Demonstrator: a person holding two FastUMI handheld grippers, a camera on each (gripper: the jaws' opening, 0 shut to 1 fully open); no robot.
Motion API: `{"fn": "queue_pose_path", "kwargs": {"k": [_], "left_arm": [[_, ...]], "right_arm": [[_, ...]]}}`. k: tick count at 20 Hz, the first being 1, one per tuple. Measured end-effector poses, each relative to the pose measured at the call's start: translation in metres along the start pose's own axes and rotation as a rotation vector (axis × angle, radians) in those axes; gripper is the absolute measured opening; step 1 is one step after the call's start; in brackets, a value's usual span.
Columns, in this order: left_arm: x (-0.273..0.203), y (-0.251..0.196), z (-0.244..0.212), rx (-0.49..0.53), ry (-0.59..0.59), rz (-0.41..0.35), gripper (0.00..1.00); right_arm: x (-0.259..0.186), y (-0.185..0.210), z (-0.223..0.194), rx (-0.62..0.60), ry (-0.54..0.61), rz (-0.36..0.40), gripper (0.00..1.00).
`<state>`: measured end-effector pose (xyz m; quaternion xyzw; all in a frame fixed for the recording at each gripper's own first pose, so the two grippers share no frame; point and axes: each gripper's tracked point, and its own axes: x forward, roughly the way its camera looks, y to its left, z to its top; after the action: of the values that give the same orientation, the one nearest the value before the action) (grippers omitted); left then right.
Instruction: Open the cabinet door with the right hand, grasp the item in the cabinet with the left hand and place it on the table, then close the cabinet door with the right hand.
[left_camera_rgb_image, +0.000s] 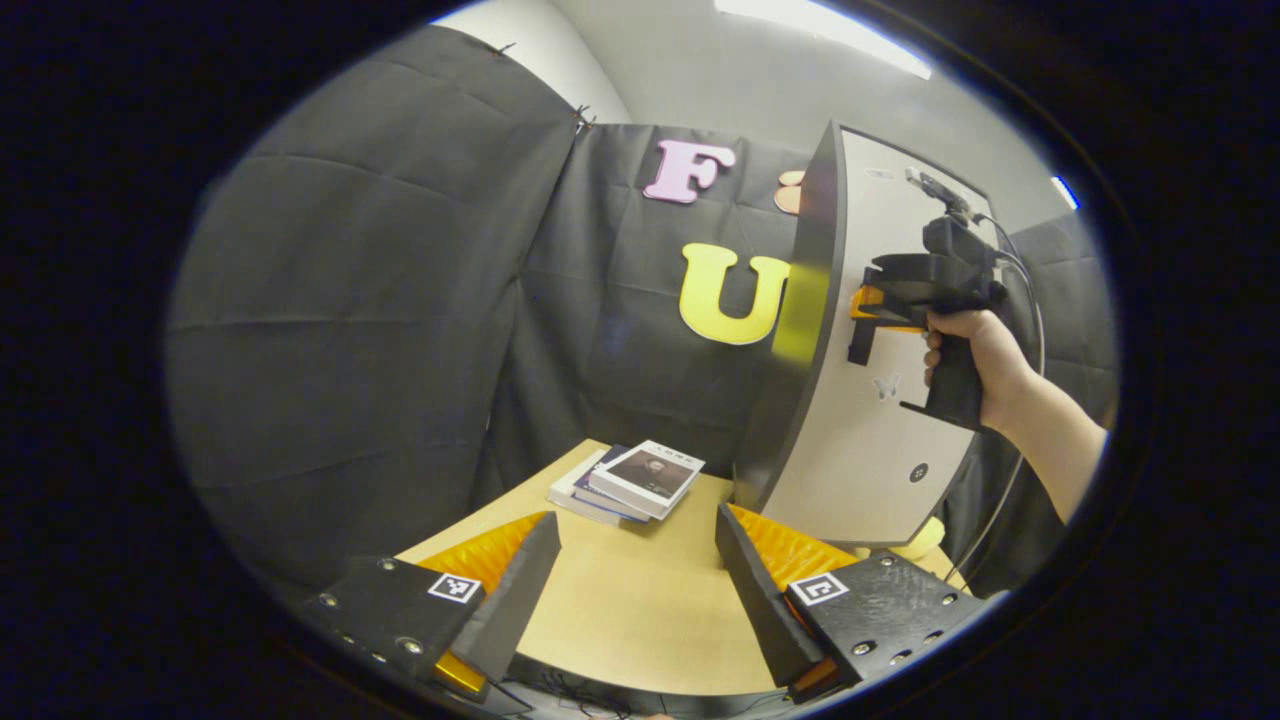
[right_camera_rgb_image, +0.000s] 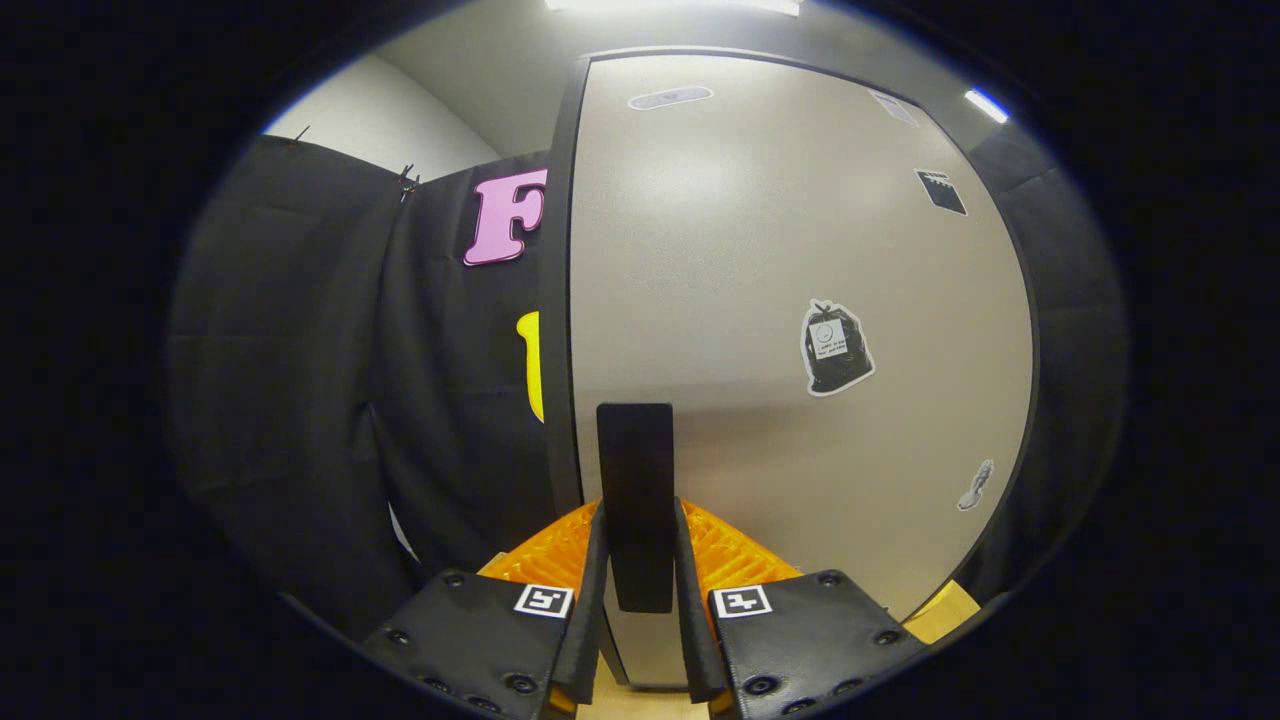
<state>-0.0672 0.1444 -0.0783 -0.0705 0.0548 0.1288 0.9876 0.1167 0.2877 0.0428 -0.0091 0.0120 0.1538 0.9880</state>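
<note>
We see black cloth (left_camera_rgb_image: 380, 300) draped in folds as the booth's wall, a pale wall (left_camera_rgb_image: 545, 50) and grey ceiling (left_camera_rgb_image: 720, 70) above it. Bright ceiling lights (left_camera_rgb_image: 830, 30) glow overhead. Below, a light wooden worktop (left_camera_rgb_image: 630, 600) carries a stack of books (left_camera_rgb_image: 630, 483).

Books (left_camera_rgb_image: 632, 482) lie on the table (left_camera_rgb_image: 640, 620) — left of the cabinet door (left_camera_rgb_image: 880, 420).
</note>
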Motion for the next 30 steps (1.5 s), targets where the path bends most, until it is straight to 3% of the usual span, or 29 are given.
{"fn": "queue_pose_path", "kwargs": {"k": [4, 7, 8, 11, 13, 20, 22, 30], "left_arm": [[0.001, 0.0, -0.004, 0.002, 0.005, -0.014, 0.95], [0.0, 0.001, -0.008, 0.006, 0.01, -0.011, 0.92], [0.0, 0.002, -0.009, 0.004, 0.01, -0.011, 0.95], [-0.002, 0.002, -0.008, -0.005, 0.02, -0.009, 0.92], [-0.003, 0.002, -0.008, -0.016, 0.023, -0.01, 0.95], [-0.005, 0.005, -0.006, 0.021, 0.0, -0.008, 0.92], [-0.005, 0.005, -0.007, 0.022, -0.003, -0.015, 0.96], [-0.019, 0.002, -0.025, 0.021, -0.018, -0.01, 0.92]], "right_arm": [[0.008, 0.0, -0.006, 0.018, 0.042, -0.013, 0.37], [0.011, 0.0, -0.006, -0.013, 0.028, 0.006, 0.24], [0.008, 0.001, -0.005, -0.005, 0.019, 0.027, 0.19], [0.004, 0.002, -0.005, -0.017, 0.029, 0.074, 0.13], [0.001, 0.003, -0.006, -0.028, 0.025, 0.1, 0.1], [-0.04, -0.001, -0.01, -0.044, 0.019, 0.209, 0.13], [-0.05, -0.003, -0.009, -0.047, 0.015, 0.243, 0.13], [-0.083, -0.017, -0.011, -0.028, 0.033, 0.331, 0.1]]}}
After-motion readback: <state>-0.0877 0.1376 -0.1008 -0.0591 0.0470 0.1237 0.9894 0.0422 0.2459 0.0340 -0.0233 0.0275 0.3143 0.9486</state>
